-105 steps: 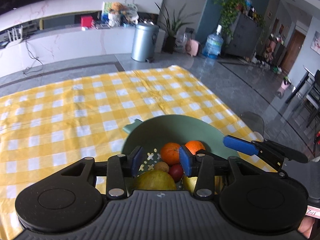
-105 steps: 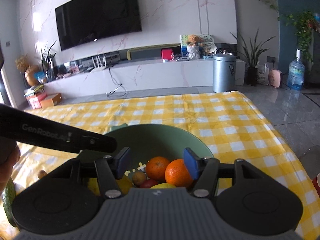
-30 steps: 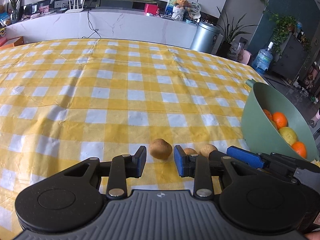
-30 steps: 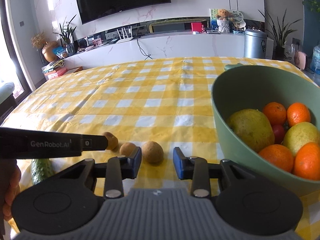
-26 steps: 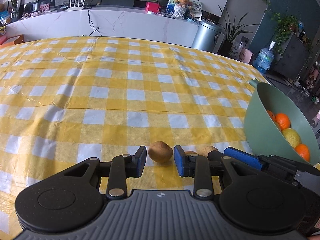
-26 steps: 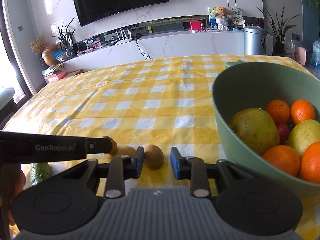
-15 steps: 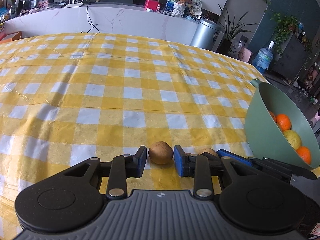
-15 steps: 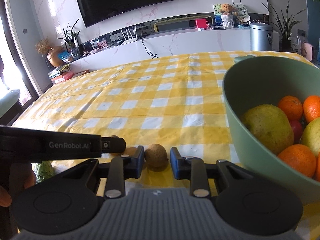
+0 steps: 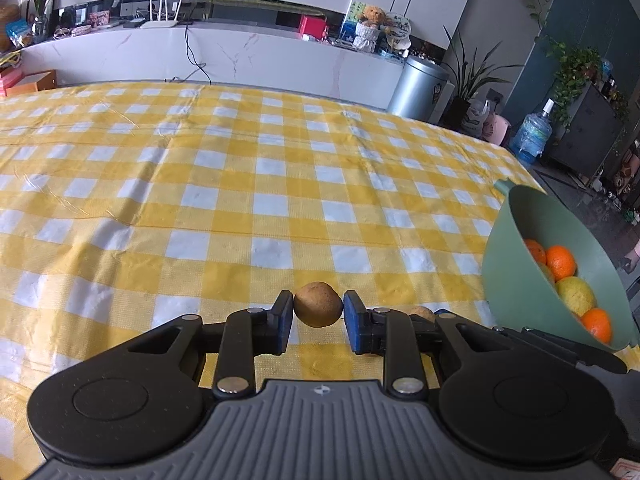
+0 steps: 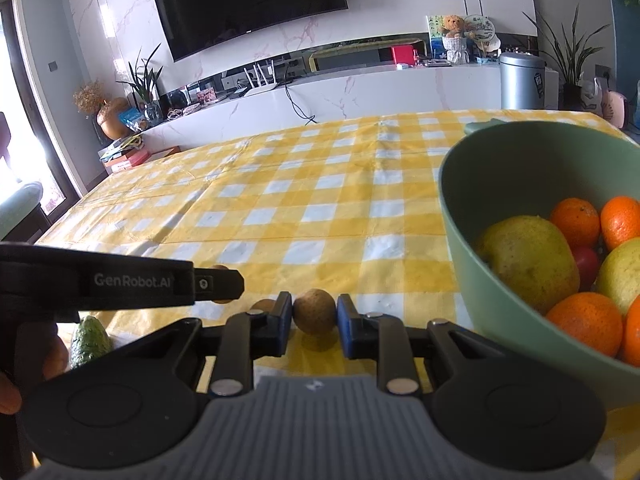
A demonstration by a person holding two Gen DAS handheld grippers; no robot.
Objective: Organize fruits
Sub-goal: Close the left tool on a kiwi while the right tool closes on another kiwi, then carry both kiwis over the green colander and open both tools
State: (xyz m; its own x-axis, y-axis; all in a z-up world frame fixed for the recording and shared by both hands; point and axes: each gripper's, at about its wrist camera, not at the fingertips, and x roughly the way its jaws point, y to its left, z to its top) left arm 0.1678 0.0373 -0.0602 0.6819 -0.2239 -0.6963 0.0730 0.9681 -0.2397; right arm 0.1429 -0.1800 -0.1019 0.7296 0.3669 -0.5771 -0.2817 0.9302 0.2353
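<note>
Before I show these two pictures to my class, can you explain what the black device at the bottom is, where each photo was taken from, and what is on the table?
There is no robot: a person holds a hand-held gripper in each hand, with a camera looking along its fingers.

Left view: the left gripper is shut on a small brown fruit.

Right view: the right gripper is shut on another brown fruit.

On the checked tablecloth stands a green bowl holding oranges and yellow-green fruits.
</note>
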